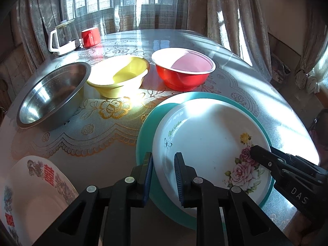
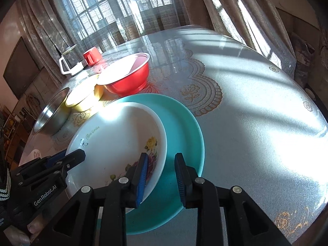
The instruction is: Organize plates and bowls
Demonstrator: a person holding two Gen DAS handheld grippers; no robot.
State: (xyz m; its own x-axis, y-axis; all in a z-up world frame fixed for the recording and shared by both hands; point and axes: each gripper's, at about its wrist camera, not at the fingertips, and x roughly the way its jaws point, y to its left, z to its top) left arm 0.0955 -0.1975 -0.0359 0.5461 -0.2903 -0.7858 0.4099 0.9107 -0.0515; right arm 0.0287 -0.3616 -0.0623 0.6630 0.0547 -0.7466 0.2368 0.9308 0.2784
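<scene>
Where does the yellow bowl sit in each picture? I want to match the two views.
Left wrist view: yellow bowl upper middle, between the steel bowl and red bowl.
Right wrist view: yellow bowl left of centre.
Shared landmark: red mug.

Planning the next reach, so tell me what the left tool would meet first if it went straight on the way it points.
Most likely the white rose plate itself: the left tool straddles its near rim, above the teal plate. Beyond lies the red bowl, but depth is hard to judge.
</scene>
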